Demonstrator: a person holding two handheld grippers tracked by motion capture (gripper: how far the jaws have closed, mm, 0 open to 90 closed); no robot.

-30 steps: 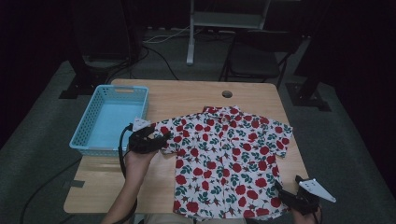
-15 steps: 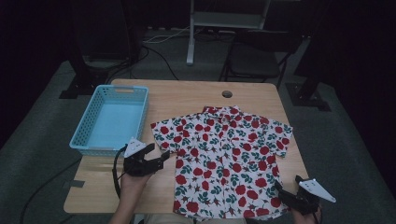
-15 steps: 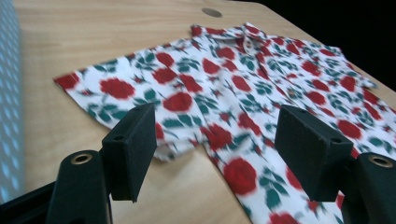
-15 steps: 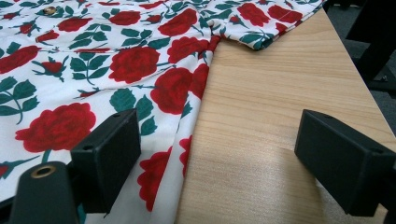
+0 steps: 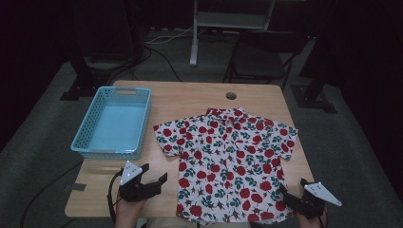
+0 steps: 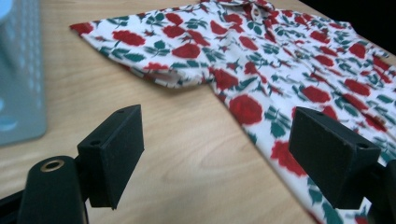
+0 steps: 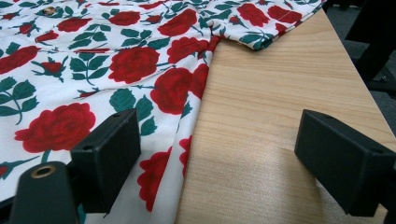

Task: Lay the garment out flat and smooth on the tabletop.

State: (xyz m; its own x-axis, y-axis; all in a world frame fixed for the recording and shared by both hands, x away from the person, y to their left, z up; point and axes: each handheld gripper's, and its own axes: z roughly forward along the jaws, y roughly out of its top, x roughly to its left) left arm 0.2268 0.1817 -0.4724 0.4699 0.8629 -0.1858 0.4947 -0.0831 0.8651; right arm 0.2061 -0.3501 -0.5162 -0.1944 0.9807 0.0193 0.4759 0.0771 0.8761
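A white short-sleeved shirt printed with red roses lies spread flat, collar away from me, on the wooden table. My left gripper hovers near the table's front edge, just left of the shirt's lower left side. Its jaws have just been opening and stand open over bare wood and the shirt's edge, with nothing between them. My right gripper sits at the shirt's lower right corner, open. The shirt's side edge runs beneath its left jaw.
A light blue plastic basket, empty, stands at the table's left side, and its wall is close on the left in the left gripper view. A round cable hole is near the far edge. Dark chairs and stands surround the table.
My left gripper has moved from the shirt's left sleeve back toward the table's front edge and lower, and its jaws stand wider. The right gripper has stayed put.
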